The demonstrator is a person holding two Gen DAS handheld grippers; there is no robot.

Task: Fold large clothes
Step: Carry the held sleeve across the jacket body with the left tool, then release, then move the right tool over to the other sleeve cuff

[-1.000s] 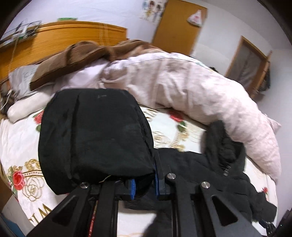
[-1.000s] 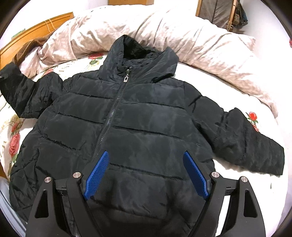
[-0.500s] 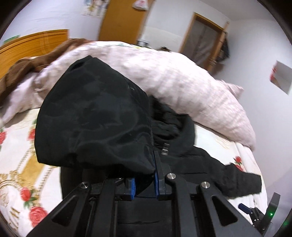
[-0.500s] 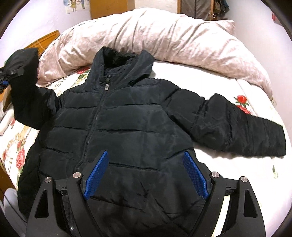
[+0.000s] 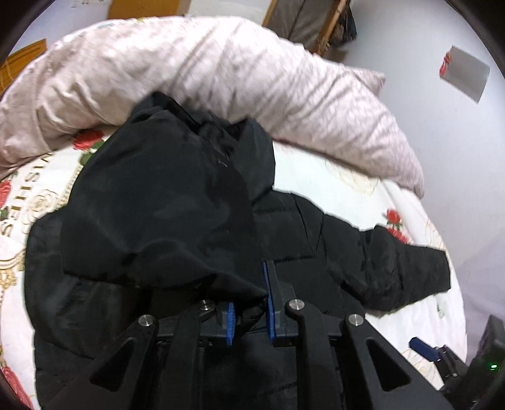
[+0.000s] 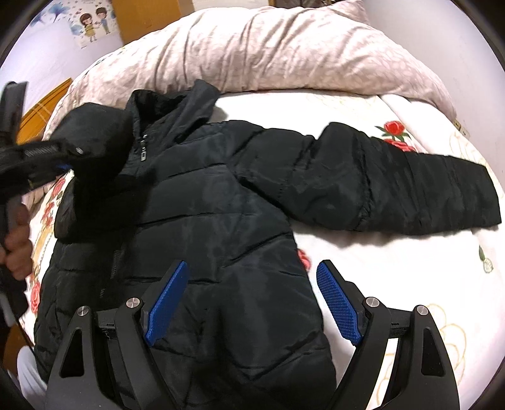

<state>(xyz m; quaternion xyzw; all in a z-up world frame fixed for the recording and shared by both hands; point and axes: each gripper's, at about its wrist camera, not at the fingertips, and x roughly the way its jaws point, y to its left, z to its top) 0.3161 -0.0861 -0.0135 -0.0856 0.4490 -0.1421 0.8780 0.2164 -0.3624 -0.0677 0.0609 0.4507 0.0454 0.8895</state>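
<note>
The jacket (image 6: 214, 220) is spread front-up across the bed (image 6: 363, 252), its collar (image 6: 170, 107) at 12 o'clock against the rolled duvet (image 6: 284, 53), which is laid behind it along the far edge. 1 sleeve (image 6: 394, 189) is stretched flat toward 3 o'clock on the sheet. The other sleeve (image 5: 164, 202) is lifted over the jacket's chest at 9 o'clock, its cuff clamped in the left gripper (image 5: 249, 318). The right gripper (image 6: 249, 302) is held above the hem at 6 o'clock, with its jaws apart.

Home bedroom — bed (image 6: 363, 104), duvet (image 6: 284, 47), door (image 6: 148, 15)
</note>
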